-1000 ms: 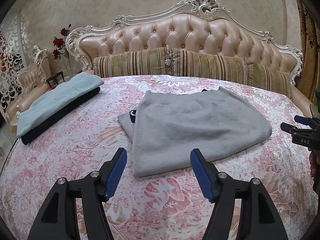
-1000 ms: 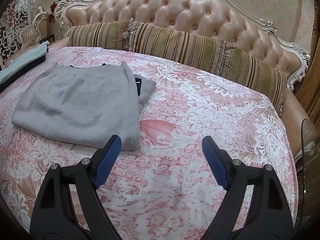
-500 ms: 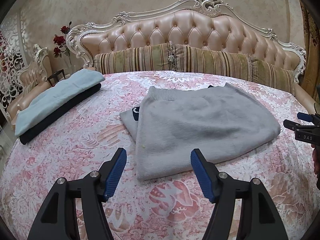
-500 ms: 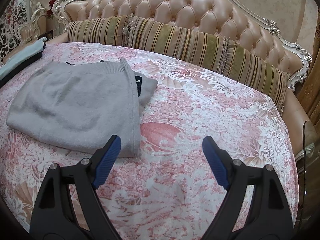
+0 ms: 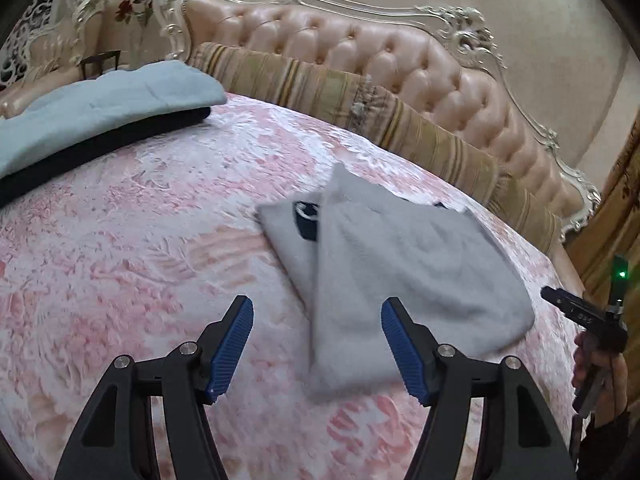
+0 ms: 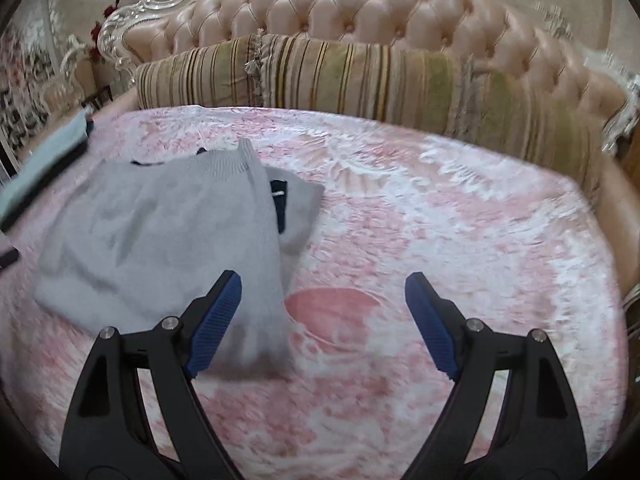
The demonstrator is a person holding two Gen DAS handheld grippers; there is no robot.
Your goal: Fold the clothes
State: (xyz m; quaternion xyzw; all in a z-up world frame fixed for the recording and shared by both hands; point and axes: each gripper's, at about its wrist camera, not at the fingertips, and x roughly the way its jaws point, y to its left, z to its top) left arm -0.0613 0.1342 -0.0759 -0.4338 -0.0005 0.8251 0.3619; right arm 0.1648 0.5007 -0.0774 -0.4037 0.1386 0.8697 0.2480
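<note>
Both cameras swing closer as left gripper (image 5: 316,344) and right gripper (image 6: 322,320), jaws spread and empty, flank the folded grey sweater (image 5: 404,280) on the bed (image 5: 140,248).

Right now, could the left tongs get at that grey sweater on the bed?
Probably yes. The left tongs are open, with the grey sweater lying flat on the bedspread just ahead, its near corner between the fingers. Nothing lies between them.

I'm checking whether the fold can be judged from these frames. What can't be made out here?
- Grey sweater, both views: its underside and inner layers are hidden by the top fold, and motion blur smears its edges.
- Dark label, left wrist view: blurred and too small to read.
- Folded stack, right wrist view: cut off by the left edge.
</note>
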